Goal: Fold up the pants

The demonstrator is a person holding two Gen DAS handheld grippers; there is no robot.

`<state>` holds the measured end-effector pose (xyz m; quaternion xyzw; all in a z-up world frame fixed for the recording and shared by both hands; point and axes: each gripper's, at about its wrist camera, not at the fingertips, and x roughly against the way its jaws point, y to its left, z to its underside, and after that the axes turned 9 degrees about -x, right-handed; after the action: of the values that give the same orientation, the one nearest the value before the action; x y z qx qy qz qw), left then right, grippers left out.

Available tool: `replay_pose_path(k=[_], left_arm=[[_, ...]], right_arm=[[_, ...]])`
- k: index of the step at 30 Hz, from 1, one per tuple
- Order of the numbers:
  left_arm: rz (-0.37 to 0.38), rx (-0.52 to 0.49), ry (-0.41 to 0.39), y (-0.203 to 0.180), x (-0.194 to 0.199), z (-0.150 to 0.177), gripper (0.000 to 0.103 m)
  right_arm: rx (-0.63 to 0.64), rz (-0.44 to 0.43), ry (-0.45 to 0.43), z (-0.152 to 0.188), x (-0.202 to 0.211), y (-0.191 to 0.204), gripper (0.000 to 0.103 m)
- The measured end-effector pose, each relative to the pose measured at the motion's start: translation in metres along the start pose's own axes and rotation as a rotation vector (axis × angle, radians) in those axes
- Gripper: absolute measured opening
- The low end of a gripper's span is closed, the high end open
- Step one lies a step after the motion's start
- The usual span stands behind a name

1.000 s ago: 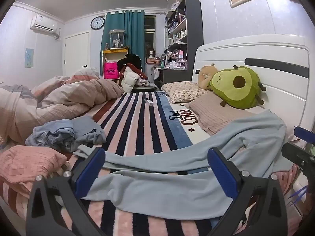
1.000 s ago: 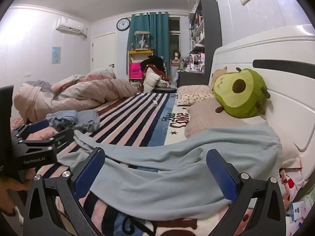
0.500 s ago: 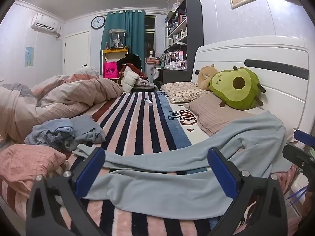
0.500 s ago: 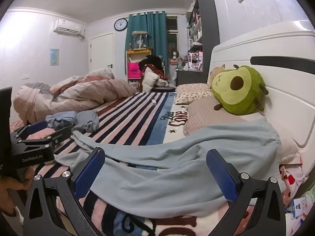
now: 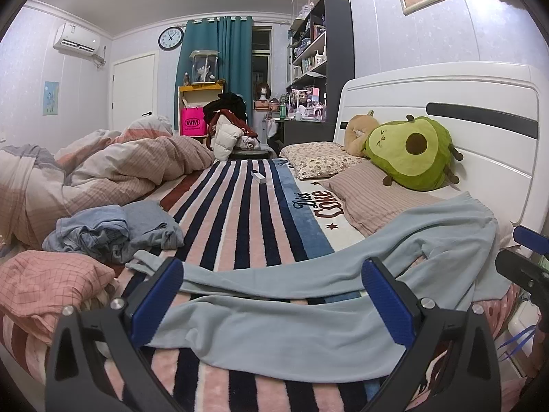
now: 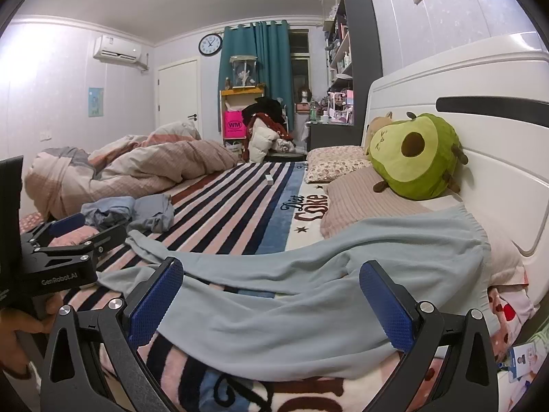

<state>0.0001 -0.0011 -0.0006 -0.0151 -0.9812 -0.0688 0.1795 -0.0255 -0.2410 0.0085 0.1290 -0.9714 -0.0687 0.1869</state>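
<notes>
1. Both grippers spread, empty — left gripper (image 5: 272, 297), right gripper (image 6: 271, 297).
2. Pants (image 5: 291, 322) lie unfolded across lower centre of frame, legs apart.
3. Risk: pinching the striped blanket (image 5: 240, 213) along with the fabric.
4. Waistband drapes onto the pillow (image 6: 363, 199) at right — fold could skew.

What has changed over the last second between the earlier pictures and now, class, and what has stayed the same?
The right gripper has drifted slightly nearer the headboard end: in its view the avocado plush and pants slid a little rightward. The left gripper barely shifted. Nothing was grasped or released. Both grippers remain open above the pants, which lie spread out, unfolded, on the striped blanket as before.
</notes>
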Motion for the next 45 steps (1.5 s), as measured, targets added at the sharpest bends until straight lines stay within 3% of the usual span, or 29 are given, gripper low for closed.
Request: replay_pose_path(k=[45], left_arm=[[-0.001,0.004,0.004,-0.0019,-0.0004,0.0017,0.102]], right_arm=[[-0.004,0.0,0.002,-0.0007,-0.0001,-0.0016,0.103]])
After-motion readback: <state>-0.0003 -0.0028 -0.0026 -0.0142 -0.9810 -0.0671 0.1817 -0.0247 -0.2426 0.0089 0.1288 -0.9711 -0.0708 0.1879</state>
